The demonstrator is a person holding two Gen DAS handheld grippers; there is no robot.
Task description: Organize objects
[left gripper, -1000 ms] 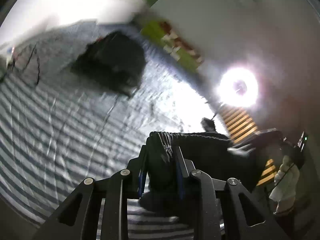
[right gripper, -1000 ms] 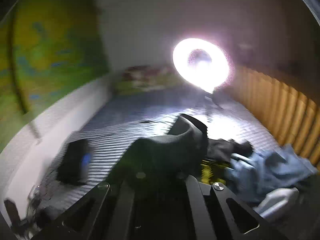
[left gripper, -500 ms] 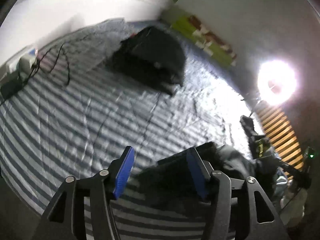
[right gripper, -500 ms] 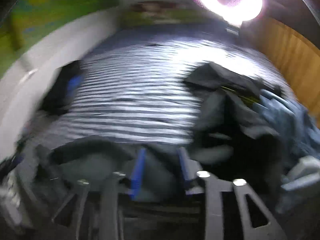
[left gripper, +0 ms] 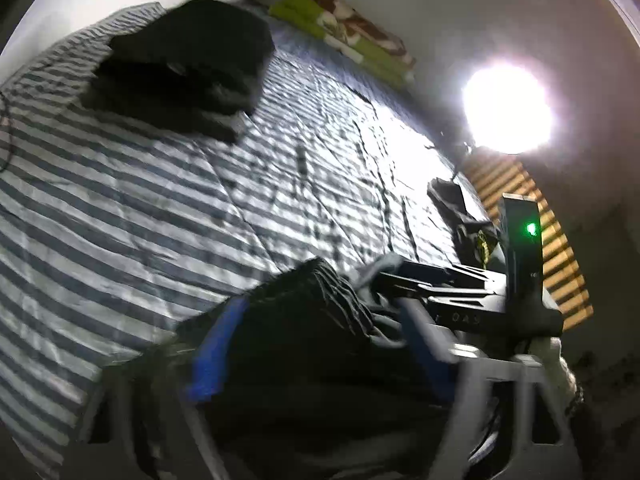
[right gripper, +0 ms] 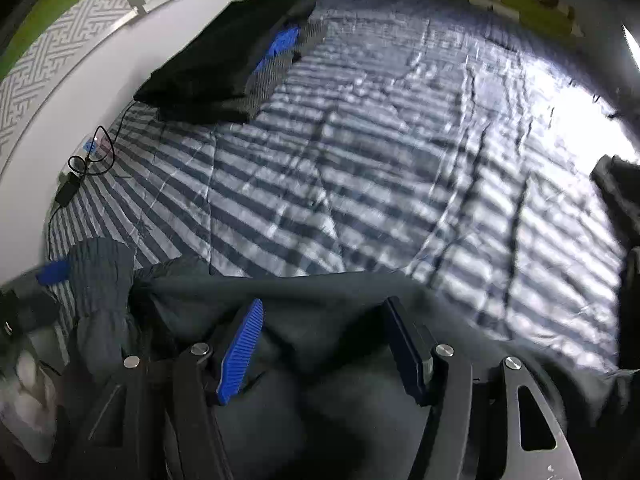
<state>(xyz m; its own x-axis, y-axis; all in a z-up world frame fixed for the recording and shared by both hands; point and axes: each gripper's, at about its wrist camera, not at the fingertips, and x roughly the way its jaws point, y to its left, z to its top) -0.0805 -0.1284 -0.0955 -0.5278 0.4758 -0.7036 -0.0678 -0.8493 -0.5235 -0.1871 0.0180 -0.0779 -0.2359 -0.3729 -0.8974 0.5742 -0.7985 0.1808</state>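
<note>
A dark grey garment (right gripper: 344, 292) lies spread along the near edge of the striped bed (right gripper: 360, 168). My right gripper (right gripper: 323, 308) hovers just over it, its jaws opening, the blue pads (right gripper: 240, 348) apart and not pressing the cloth. My left gripper (left gripper: 320, 320) is at the garment's other end, where a bunched fold (left gripper: 320, 292) rises between its blue pads (left gripper: 216, 356); its jaws are closing, with no clear squeeze on the cloth. In the left wrist view the right gripper's body (left gripper: 520, 248) shows at the right.
A folded stack of dark clothes (right gripper: 228, 64) sits at the far left of the bed by the wall. More loose dark clothing (left gripper: 460, 208) lies on the right side. A cable with a charger (right gripper: 80, 168) lies at the left edge. A bright ring light (left gripper: 508, 108) glares at the right.
Both grippers let go of the dark garment they held up and came down towards the bed. The garment now lies along the near edge. The right gripper dropped and tilted downwards the most.
</note>
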